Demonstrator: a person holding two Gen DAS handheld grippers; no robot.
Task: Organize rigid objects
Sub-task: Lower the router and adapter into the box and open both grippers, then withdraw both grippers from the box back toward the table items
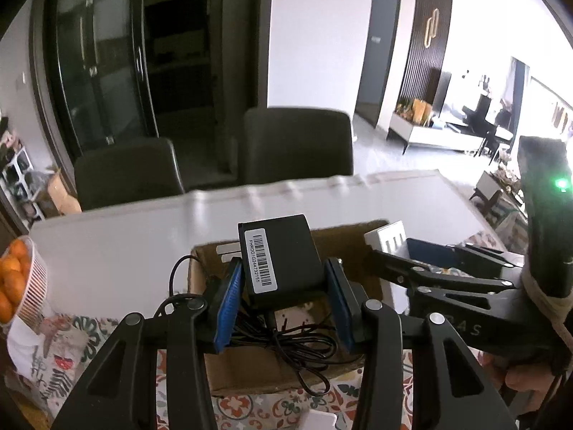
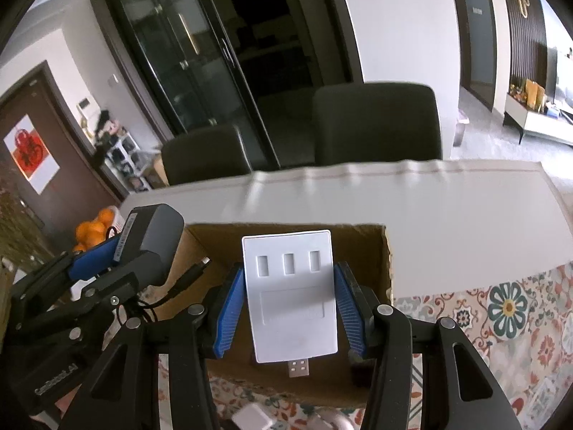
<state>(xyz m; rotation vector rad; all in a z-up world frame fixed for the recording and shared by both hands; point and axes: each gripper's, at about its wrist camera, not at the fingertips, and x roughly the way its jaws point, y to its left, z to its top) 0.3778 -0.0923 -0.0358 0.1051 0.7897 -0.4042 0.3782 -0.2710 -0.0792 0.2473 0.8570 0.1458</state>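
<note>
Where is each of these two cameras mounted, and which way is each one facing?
Left wrist: on the left gripper, looking along its fingers at the black power adapter it clamps; a hand shows at right.
Right wrist: on the right gripper, looking at the white USB hub it clamps.
Shared: the open brown cardboard box, white table, two dark chairs, and each other's gripper.

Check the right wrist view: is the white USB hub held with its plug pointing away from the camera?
No. The white USB hub sits between the right gripper pads with its plug toward the camera, above the cardboard box.
</note>
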